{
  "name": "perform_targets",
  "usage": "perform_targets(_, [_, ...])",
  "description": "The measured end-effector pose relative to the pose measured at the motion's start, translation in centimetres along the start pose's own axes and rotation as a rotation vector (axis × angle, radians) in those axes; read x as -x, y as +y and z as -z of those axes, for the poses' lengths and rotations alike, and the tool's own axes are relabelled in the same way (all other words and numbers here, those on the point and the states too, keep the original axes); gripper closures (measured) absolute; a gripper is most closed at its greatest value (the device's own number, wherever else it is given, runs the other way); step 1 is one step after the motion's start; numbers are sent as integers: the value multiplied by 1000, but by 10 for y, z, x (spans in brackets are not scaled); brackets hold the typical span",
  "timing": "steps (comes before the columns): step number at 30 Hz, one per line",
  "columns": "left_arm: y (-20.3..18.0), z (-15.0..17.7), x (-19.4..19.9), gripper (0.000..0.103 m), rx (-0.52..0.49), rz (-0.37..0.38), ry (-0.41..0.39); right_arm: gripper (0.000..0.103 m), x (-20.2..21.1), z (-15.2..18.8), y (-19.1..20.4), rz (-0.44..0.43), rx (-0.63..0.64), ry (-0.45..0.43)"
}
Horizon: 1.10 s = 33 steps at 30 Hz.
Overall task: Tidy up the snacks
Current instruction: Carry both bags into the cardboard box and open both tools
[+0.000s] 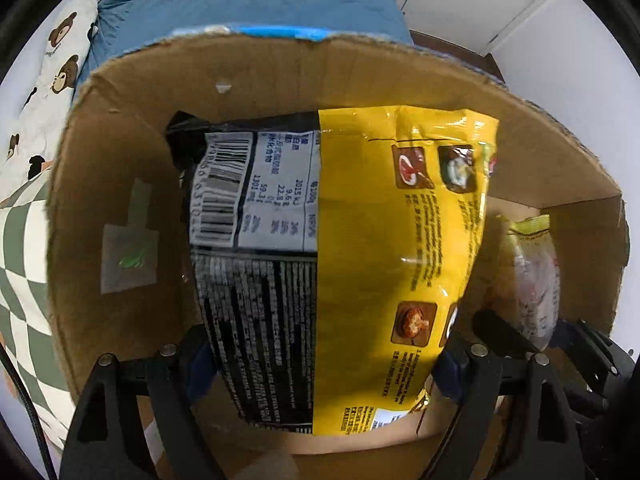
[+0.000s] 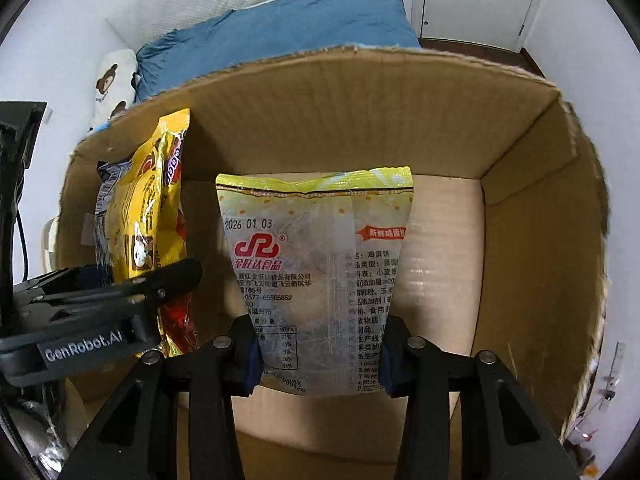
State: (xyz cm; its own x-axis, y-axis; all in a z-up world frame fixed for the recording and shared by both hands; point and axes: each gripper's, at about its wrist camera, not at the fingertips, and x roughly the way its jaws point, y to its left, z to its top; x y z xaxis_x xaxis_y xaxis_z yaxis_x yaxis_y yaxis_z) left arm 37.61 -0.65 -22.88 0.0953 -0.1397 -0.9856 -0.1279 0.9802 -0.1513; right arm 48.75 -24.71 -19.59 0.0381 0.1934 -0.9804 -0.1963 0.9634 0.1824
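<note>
Left wrist view: left gripper clamps a yellow-and-black foil snack bag, held upright inside the open brown cardboard box, left half (barcode facing camera).

Right wrist view: right gripper grips a pale translucent egg-biscuit pouch, upright, mid-box, just right of the yellow bag.

A yellow-and-black snack bag is held upright inside the open cardboard box, at its left. Just to its right, a translucent biscuit bag with a yellow top seal and red logo is held upright over the box floor.
</note>
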Motion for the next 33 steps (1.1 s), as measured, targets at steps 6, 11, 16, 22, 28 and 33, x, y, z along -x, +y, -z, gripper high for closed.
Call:
perform_targets(6, [8,27,11,3,-10,-6,-38,10,-30,-8,-16,5,-1,13])
perform_targets(11, [21,44,24,3,-7,2,-63,9,-25,-6,-21,15,0,6])
perform_targets(16, [24,71,51,3,-5,-31,-149,9,-5,7,-19,27,-4,-45])
perform_targets(22, [22,112,112,3,-8,-75,-295,9,37,39,1,57,-15,-134])
perform_targets(28, [18,148,140,3,-8,-101,-394,9,89,80,13,87,-8,-233])
perform_targets(33, [-1,131,146,3,-12,-107,-441,9,124,100,28,100,4,-304])
